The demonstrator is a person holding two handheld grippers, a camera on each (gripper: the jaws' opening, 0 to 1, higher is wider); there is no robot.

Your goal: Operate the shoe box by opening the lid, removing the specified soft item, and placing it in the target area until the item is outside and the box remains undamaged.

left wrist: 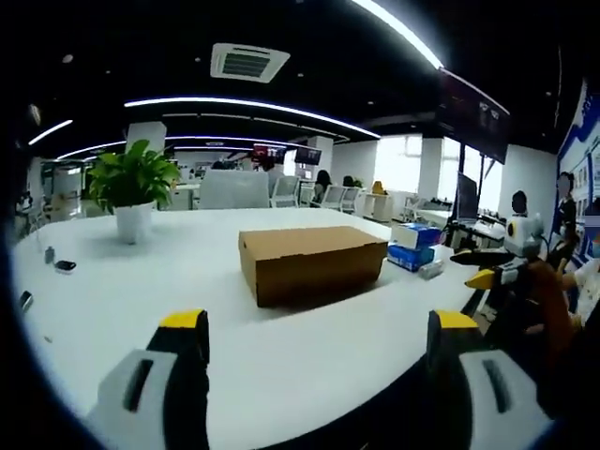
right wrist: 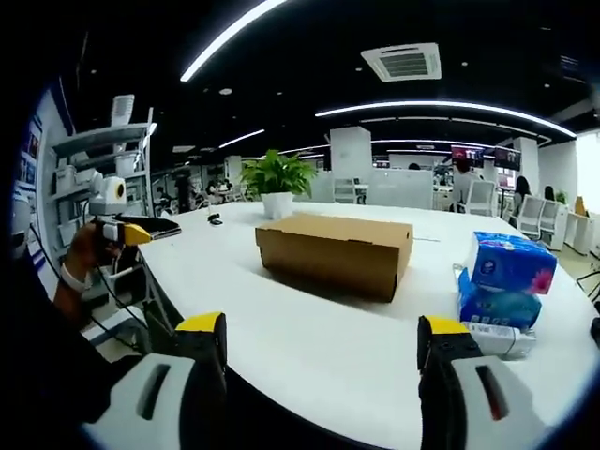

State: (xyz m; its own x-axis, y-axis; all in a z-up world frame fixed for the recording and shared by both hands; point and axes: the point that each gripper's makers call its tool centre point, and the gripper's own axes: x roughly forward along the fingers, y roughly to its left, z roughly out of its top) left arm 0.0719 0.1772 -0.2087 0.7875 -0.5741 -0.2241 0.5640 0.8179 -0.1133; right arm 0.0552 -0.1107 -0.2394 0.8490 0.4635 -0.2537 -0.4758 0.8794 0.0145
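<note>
A closed brown cardboard shoe box lies on the white table, lid down. In the right gripper view the same box sits mid-table. My left gripper is open, well short of the box, nothing between its yellow-tipped jaws. My right gripper is open too, near the table's edge, apart from the box. The right gripper also appears at the right of the left gripper view, held by a hand. The left gripper shows at the left of the right gripper view. The box's contents are hidden.
A potted green plant stands at the table's far side. Blue tissue packs lie right of the box, with a small white item in front. Small dark objects rest near the plant. Office chairs and desks stand behind.
</note>
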